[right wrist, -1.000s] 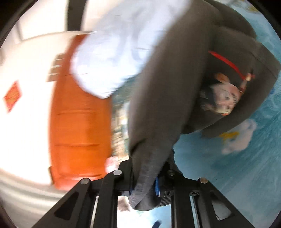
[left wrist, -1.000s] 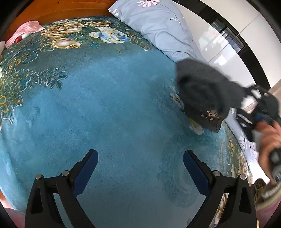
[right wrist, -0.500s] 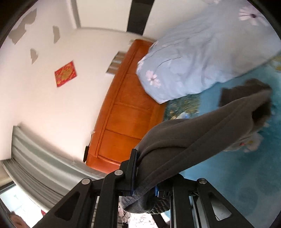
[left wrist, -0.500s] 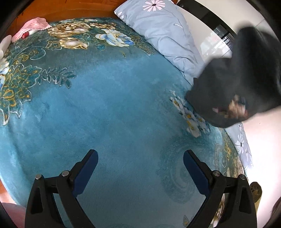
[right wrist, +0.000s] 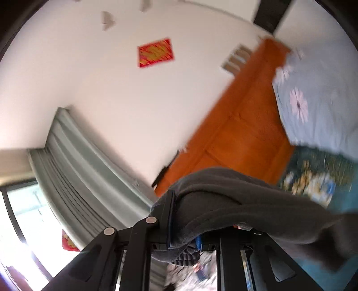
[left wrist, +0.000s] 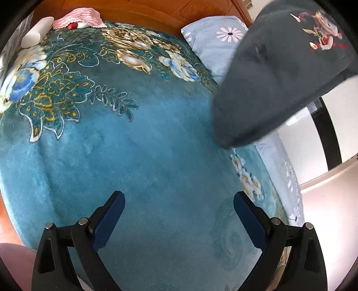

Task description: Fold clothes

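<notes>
Since the earlier frame the dark grey sweatshirt [left wrist: 277, 73] had swung higher, hanging above the teal floral blanket [left wrist: 138, 143] near the blue daisy-print pillow [left wrist: 214, 42]. The right gripper [right wrist: 183, 223] pinched a fold of the garment. The left gripper [left wrist: 179, 215] hovered spread and held nothing, with bare blanket ahead reaching to the orange wooden headboard [left wrist: 156, 11].
</notes>
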`<state>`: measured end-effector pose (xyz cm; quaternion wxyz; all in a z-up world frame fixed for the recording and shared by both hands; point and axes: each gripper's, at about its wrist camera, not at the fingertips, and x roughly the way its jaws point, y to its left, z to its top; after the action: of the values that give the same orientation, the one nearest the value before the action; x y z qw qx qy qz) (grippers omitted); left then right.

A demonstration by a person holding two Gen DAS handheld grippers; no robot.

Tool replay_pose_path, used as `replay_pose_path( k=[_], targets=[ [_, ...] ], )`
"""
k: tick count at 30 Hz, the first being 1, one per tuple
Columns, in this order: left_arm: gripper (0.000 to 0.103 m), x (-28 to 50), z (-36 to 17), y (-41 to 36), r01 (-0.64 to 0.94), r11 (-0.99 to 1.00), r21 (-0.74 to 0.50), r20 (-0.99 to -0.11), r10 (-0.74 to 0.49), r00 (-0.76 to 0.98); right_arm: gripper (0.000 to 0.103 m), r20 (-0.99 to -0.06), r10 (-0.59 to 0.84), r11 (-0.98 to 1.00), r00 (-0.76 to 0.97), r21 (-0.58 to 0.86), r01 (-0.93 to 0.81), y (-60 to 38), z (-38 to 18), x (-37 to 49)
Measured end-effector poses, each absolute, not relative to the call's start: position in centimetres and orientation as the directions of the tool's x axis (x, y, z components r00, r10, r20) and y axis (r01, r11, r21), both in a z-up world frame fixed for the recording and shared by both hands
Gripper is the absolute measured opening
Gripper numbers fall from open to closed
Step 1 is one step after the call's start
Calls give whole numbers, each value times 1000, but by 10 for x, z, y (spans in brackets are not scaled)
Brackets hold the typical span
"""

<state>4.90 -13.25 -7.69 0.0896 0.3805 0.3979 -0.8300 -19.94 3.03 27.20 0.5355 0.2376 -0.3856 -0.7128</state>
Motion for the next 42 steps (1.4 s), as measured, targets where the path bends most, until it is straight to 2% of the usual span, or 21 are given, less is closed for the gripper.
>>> replay_pose_path(
  k=[4,7,10,16,18,22,23,25,26,29,32,35,37,42],
  targets=[
    [98,43,-79,-127,437,-679,-591,-709,179,-682,16,57,-904,-158,-423,876,455,95,211,-199],
    [98,43,-80,-125,429,-687,-587,-712,186,-677,16,-88,-864,-261,-495,921,291,145,127,-190],
    [98,41,-84,-125,435,-681,-590,-720,200,-665,16,-290,-805,-390,-517,916,93,200,32,-157],
    [98,34,-91,-123,450,-675,-585,-741,218,-636,16,-620,-686,-547,-381,784,-293,275,-133,-85],
    [98,34,-93,-122,456,-675,-580,-749,221,-625,16,-612,-692,-504,-382,789,-352,294,-162,-66],
    [98,31,-93,-121,465,-678,-570,-757,211,-619,21,-580,-711,-484,-397,814,-322,310,-151,-61],
    [98,33,-93,-121,468,-677,-569,-757,208,-619,25,-581,-711,-494,-396,813,-307,311,-145,-62],
    [98,33,-94,-123,476,-669,-571,-757,205,-621,41,-587,-705,-516,-398,810,-279,318,-135,-64],
    [98,32,-95,-124,479,-666,-572,-758,206,-619,52,-592,-699,-529,-401,805,-267,324,-129,-60],
    [98,31,-98,-126,484,-663,-571,-763,210,-611,56,-631,-648,-597,-426,768,-231,320,-93,-53],
    [98,29,-99,-125,481,-673,-561,-771,215,-599,57,-699,-528,-740,-482,658,-143,315,-41,-33],
    [98,26,-98,-121,470,-689,-552,-776,219,-591,66,-748,-419,-868,-515,497,-16,289,-10,-32],
    [98,25,-97,-118,463,-702,-541,-781,216,-586,73,-791,-383,-913,-478,404,63,258,-8,-40],
    [98,29,-94,-120,469,-704,-533,-781,197,-592,73,-886,-267,-956,-380,192,223,163,-46,-68]
  ],
)
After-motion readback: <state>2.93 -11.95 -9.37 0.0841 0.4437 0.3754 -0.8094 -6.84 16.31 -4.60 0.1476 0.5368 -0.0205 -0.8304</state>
